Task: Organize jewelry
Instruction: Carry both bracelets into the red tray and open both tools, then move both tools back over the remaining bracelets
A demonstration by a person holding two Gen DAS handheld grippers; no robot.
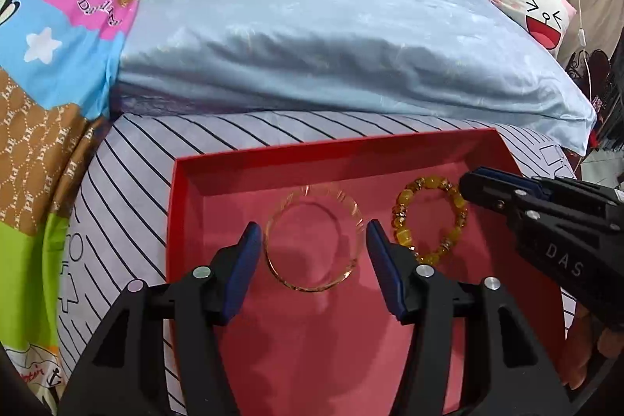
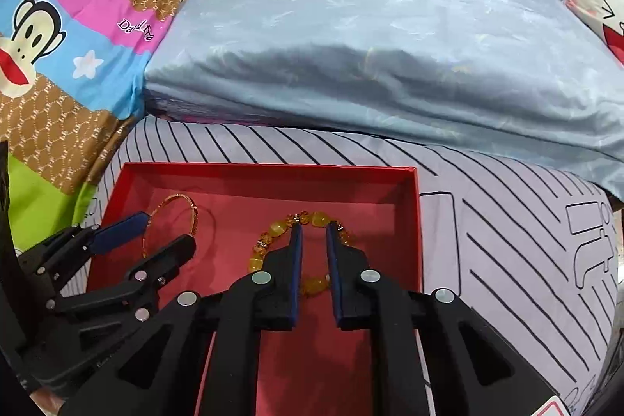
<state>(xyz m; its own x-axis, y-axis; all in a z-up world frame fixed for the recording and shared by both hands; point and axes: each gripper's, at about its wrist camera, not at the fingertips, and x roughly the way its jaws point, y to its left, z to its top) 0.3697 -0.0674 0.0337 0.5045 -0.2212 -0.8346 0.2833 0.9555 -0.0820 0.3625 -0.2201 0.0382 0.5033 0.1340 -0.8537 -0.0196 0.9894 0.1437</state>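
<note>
left gripper [image 1: 314,240] gapes either side of a clear round bangle [image 1: 312,238], not touching. right gripper [image 2: 314,236], slightly apart, hovers over yellow beads [image 2: 273,244] in the red box [image 2: 413,221].

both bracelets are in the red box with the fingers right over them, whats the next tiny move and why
Probably draw both grippers back out of the red box. The clear bangle lies flat between the left gripper's spread fingers, apparently untouched, and the yellow bead bracelet lies on the floor of the box under the right gripper, whose fingers stand slightly apart. Both seem released.
</note>
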